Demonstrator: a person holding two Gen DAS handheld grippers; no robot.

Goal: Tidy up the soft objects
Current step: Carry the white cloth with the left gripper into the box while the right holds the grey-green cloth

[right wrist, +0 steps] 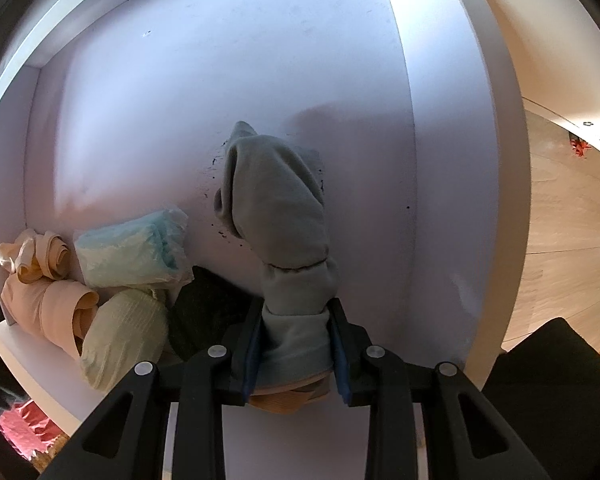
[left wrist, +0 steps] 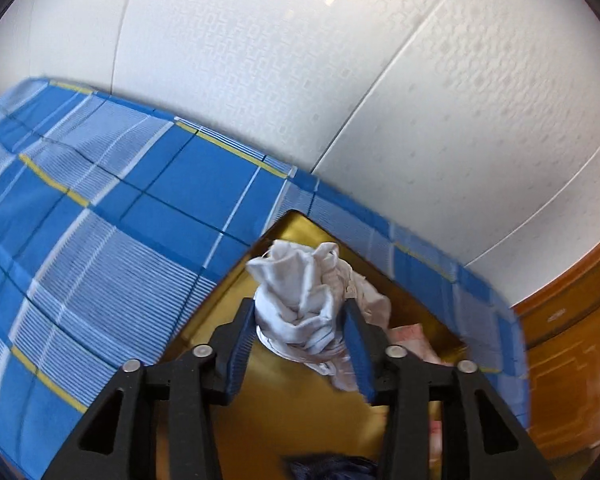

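1. Sorting soft things into a white drawer: its base holds a row of rolled beige, pale green and dark bundles and a bagged teal one at the left.
2. The yellow-brown box sits on blue plaid bedding.
3. The right gripper is clenched on a grey-green sock roll over the drawer; next, I judge, lower and release beside the row.
4. The left gripper brackets a white cloth bundle over the box; whether its pads press I cannot tell.
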